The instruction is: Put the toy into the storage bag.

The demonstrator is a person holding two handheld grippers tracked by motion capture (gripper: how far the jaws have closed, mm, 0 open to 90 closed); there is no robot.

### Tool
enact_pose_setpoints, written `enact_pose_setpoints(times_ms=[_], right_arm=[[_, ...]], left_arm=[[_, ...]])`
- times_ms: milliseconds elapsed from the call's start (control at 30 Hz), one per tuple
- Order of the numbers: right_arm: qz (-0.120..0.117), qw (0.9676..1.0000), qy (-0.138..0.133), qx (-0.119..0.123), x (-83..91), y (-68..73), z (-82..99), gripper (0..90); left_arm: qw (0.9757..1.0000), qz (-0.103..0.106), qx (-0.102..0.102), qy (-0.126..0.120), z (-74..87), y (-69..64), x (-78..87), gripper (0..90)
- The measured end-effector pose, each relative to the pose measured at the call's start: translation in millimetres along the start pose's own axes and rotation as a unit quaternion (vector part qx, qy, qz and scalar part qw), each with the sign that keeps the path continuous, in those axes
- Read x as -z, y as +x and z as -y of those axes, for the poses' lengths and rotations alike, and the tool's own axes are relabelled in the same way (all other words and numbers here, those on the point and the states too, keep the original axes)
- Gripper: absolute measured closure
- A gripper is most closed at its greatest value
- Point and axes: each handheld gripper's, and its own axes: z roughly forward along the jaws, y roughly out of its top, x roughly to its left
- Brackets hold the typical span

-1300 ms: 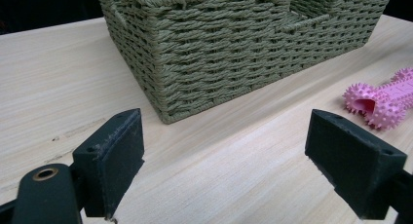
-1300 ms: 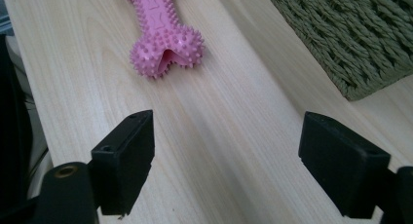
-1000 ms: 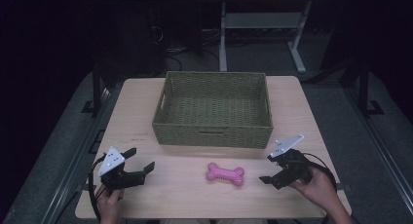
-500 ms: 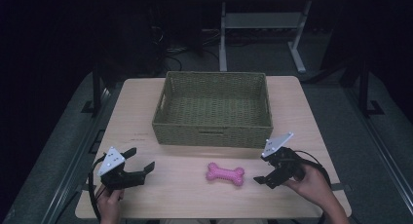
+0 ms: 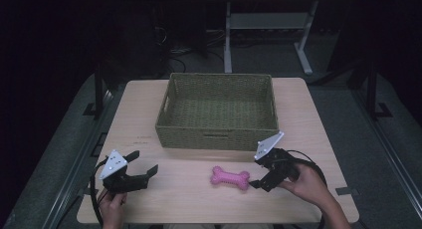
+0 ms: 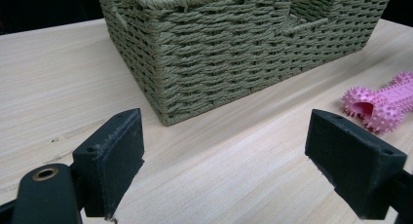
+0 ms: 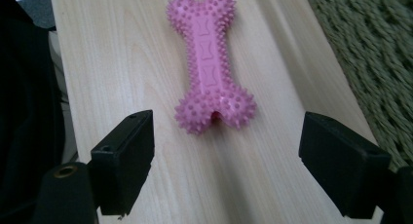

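1. Up close, the right gripper view shows the spikes and raised panels on the pink bone toy (image 7: 210, 58), lying just ahead of the right gripper (image 7: 226, 153) and lined up with the gap between its wide-open, empty jaws.
2. Only the high view shows the basket (image 5: 217, 137) hollow and the person's right hand (image 5: 307, 185).
3. The left gripper (image 6: 238, 158) is also wide open and empty, with the basket corner ahead of it and the toy off to its right.
4. The table (image 5: 194, 201) is pale wood; the room around it is dark.
5. No writing is readable.

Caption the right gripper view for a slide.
Open right tongs lined up on a pink spiky rubber bone toy lying on the light wooden table.
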Motion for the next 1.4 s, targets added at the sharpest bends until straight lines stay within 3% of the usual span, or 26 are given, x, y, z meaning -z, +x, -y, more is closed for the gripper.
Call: enact_pose_setpoints(times_ms=[367, 967, 1400], right_arm=[[-0.014, 0.9995, 0.012, 0.027, -10.9, 2.6, -20.5, 21.4], [-0.043, 0.9982, 0.020, 0.038, -27.6, 0.7, -34.0, 23.4], [-0.054, 0.9965, 0.041, 0.050, -43.5, 1.8, -44.6, 27.6]], left_arm=[[1.0000, 0.000, 0.003, -0.002, 0.2, 0.5, 0.5, 13.9], [1.0000, 0.000, 0.004, -0.001, 0.3, 0.9, 0.7, 13.9], [1.0000, 0.000, 0.002, -0.002, 0.1, 1.3, 1.1, 13.8]])
